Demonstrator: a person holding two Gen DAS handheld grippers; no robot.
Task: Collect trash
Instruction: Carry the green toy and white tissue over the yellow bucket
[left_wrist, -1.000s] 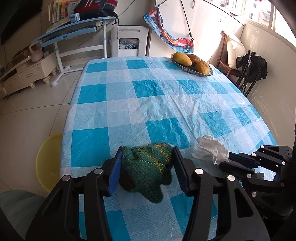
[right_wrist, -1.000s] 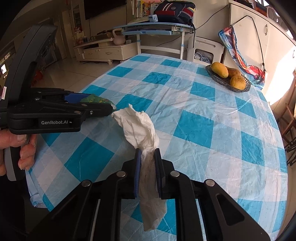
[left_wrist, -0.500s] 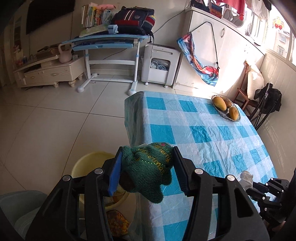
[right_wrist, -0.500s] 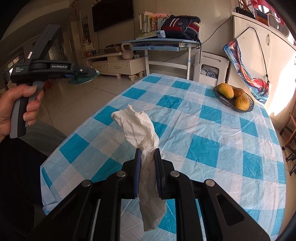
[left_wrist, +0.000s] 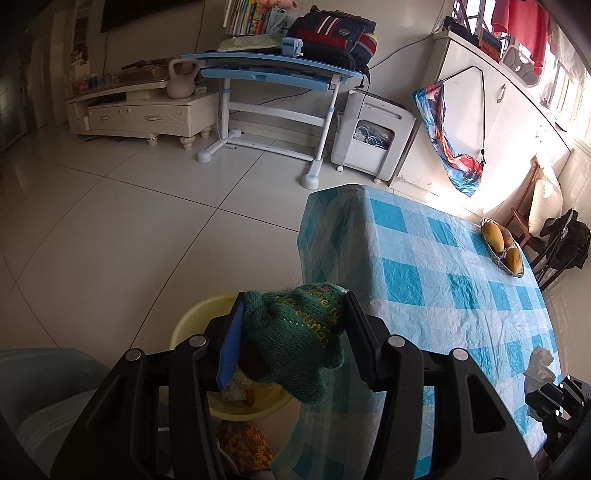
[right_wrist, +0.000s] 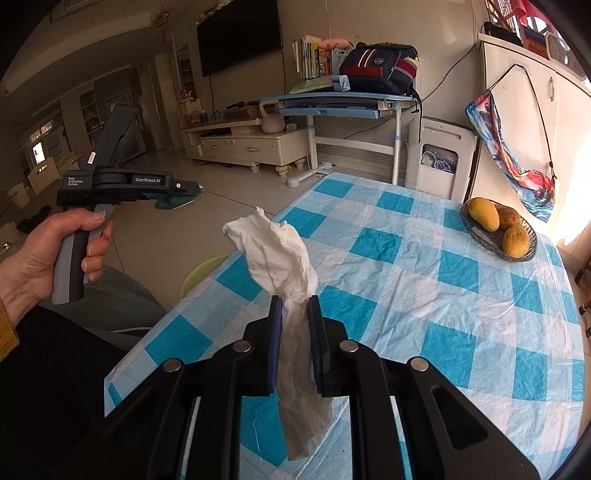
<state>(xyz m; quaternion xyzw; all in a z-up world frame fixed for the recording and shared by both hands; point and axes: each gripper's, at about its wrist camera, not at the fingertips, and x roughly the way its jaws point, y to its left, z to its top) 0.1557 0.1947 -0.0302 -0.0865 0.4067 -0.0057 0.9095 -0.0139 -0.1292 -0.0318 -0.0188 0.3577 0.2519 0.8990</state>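
Observation:
My left gripper (left_wrist: 293, 306) is shut on a green knitted item (left_wrist: 295, 332) and holds it in the air above a yellow basin (left_wrist: 192, 321) on the floor beside the table. The basin holds some scraps. From the right wrist view the left gripper (right_wrist: 184, 192) hangs out past the table's left edge. My right gripper (right_wrist: 295, 310) is shut on a crumpled white tissue (right_wrist: 275, 247) and holds it above the table's near left part. The tissue (left_wrist: 539, 367) and right gripper also show in the left wrist view at the lower right.
The table has a blue and white checked cloth (right_wrist: 424, 280). A wire basket with mangoes (right_wrist: 498, 229) stands at its far right. The yellow basin's rim (right_wrist: 201, 269) shows past the table's left edge. A blue desk (left_wrist: 273, 74) and white cabinet stand behind.
My left gripper has swung left off the table with the green knitted item and now hangs over the yellow basin. My right gripper has lifted slightly with the tissue.

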